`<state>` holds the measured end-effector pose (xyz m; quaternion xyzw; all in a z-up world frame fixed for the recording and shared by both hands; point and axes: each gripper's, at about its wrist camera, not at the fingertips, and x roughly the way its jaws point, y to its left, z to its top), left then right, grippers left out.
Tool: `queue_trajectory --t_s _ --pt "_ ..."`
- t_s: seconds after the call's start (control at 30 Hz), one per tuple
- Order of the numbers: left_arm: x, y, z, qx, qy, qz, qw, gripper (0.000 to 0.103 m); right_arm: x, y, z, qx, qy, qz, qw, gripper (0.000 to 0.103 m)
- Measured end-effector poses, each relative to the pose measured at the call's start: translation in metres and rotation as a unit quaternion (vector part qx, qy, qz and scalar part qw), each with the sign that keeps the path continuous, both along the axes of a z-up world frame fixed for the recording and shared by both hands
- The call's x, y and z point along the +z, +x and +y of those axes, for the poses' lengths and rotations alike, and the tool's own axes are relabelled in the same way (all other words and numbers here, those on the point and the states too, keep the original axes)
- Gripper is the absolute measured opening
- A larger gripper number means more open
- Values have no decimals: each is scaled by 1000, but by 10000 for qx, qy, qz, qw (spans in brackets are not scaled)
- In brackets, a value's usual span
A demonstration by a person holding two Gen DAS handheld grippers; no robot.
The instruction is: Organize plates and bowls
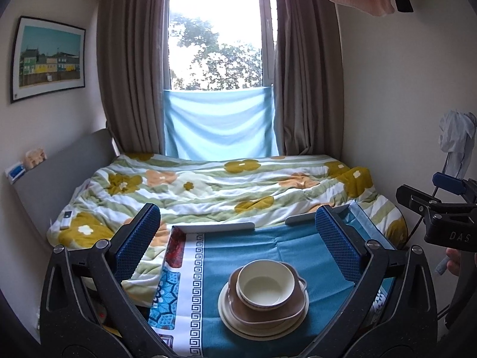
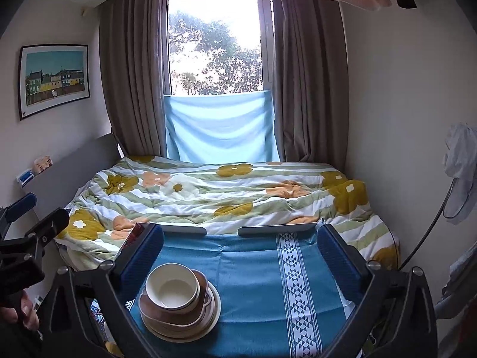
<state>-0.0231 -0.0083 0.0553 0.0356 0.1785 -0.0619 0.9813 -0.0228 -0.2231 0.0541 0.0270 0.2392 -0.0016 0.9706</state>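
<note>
A stack of dishes stands on a small table with a blue cloth. A cream bowl sits on top, in a brown dish, on a cream plate. In the right wrist view the same bowl, brown dish and plate sit at the lower left on the cloth. My left gripper is open and empty, held above and before the stack. My right gripper is open and empty, to the right of the stack.
A bed with a flowered quilt lies just beyond the table, under a curtained window. A grey headboard runs along the left. A fan with a white cover stands at the right wall.
</note>
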Motion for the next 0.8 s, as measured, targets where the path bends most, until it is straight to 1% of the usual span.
queue_trajectory --t_s 0.37,0.6,0.8 --pt "0 4 2 31 -9 24 10000 103 2 5 -1 0 6 -31 10000 102" --pt "1 5 2 53 -46 -6 10000 103 2 9 -1 -5 -3 -23 10000 102" --pt "3 4 1 115 -3 -51 9999 103 2 10 -3 -8 2 -45 10000 102"
